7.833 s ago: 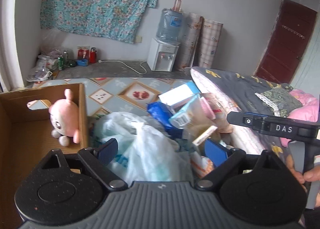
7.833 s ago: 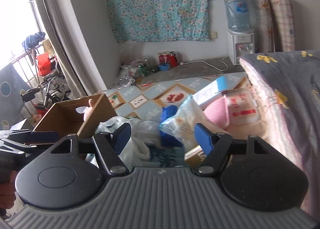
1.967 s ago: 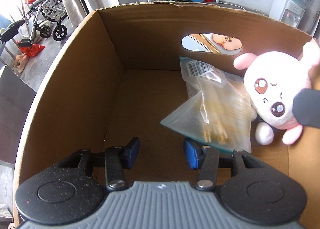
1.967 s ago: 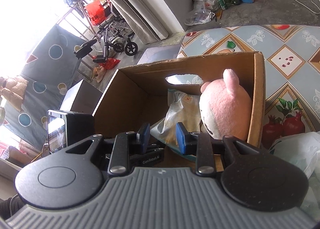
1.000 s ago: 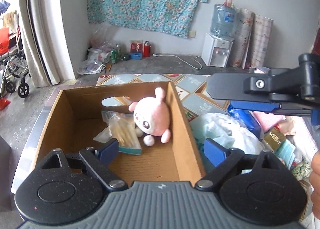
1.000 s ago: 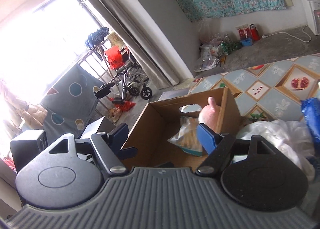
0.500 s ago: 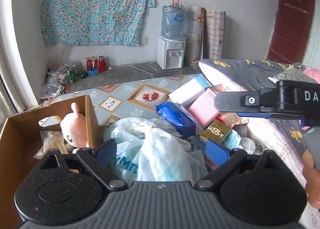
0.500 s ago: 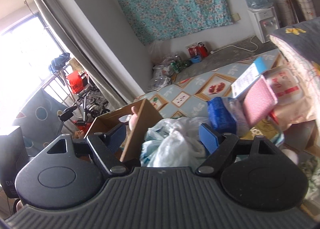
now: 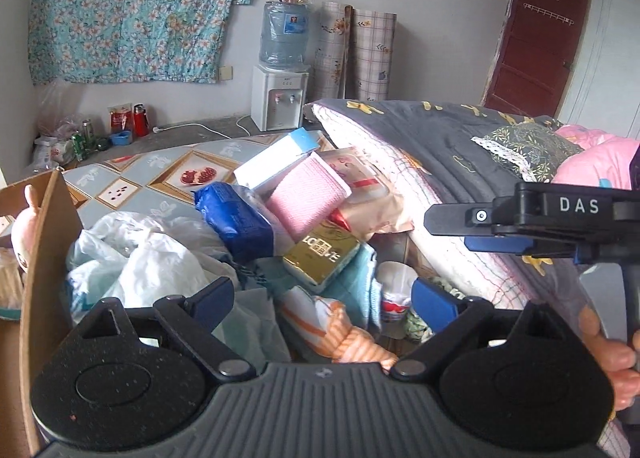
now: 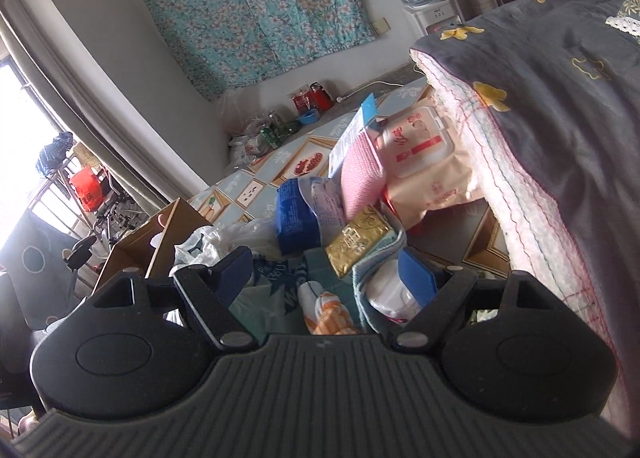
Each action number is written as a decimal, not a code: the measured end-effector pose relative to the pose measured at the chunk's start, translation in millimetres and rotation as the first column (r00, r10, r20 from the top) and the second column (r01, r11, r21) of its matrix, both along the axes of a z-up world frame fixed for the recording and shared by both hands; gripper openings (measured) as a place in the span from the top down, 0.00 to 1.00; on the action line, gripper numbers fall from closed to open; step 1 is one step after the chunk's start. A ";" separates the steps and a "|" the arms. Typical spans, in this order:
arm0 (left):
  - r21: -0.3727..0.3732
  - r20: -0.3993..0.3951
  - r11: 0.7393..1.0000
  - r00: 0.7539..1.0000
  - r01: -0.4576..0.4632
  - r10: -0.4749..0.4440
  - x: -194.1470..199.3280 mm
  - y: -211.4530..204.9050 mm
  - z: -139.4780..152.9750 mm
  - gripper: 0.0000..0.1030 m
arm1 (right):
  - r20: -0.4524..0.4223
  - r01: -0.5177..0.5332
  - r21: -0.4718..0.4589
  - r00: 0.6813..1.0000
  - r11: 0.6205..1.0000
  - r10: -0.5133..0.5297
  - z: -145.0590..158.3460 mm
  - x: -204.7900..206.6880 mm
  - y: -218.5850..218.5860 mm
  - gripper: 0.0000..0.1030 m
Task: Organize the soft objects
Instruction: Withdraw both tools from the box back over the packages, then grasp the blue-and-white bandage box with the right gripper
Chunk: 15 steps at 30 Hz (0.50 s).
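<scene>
- Both grippers hang over the pile of soft goods on the floor: the left gripper (image 9: 322, 300) has its jaws spread wide with nothing between them, and the right gripper (image 10: 326, 272) is likewise wide apart and empty.
- In the left wrist view the right gripper (image 9: 500, 227) shows side-on at the right, over the edge of the bed (image 9: 460, 145), with the person's hand (image 9: 616, 358) on its handle.
- Step in hand, as I judge it: the reach for the next soft thing to pick, with nothing gripped yet.
- The pile lies between the box and the bed: a white plastic bag (image 9: 136, 258) at the left, a blue pack (image 9: 232, 217) beyond it, a pink knitted pack (image 9: 306, 197), a wet-wipes pack (image 10: 424, 161) at the far right, a gold packet (image 9: 324, 254), and nearest, an orange-striped soft piece (image 9: 344, 334).
- The next move seems to call for lowering one gripper onto a single item, most likely the orange-striped piece right under both, and closing on it without snagging the bag or the light blue cloth (image 9: 360, 286) beside it.
- The cardboard box (image 9: 48, 242) stands at the left; a pink plush toy (image 9: 24, 213) shows inside against its right wall, and the rest of its contents are mostly hidden from here.
</scene>
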<state>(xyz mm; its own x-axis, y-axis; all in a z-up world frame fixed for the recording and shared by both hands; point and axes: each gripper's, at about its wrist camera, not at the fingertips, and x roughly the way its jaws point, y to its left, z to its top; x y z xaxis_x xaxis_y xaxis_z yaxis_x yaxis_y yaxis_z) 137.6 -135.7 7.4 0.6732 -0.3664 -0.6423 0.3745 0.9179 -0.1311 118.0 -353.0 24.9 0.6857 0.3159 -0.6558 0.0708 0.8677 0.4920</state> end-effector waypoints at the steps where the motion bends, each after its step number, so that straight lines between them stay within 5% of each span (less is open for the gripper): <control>1: -0.007 -0.001 1.000 1.000 0.000 0.000 -1.2 -3.4 -4.2 0.07 | -0.009 0.003 -0.002 1.000 1.000 -0.003 -4.6 -1.1 -1.8 0.22; 8: 0.014 0.019 1.000 0.999 0.028 -0.028 -0.4 -23.6 -22.6 0.12 | -0.063 -0.009 -0.011 0.998 1.000 0.008 -26.9 7.8 -4.4 0.22; 15: -0.006 0.059 1.000 0.998 -0.027 0.028 25.4 -14.7 -11.6 0.16 | -0.044 -0.047 -0.038 0.998 0.998 0.046 -16.9 41.1 2.8 0.22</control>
<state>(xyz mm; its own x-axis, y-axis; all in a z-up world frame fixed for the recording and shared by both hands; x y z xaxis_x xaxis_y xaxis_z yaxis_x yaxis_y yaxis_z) 163.0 -150.4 -4.2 0.7195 -0.3506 -0.5995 0.3563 0.9273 -0.1147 159.2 -350.2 8.0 0.6415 0.3202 -0.6971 0.0505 0.8892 0.4548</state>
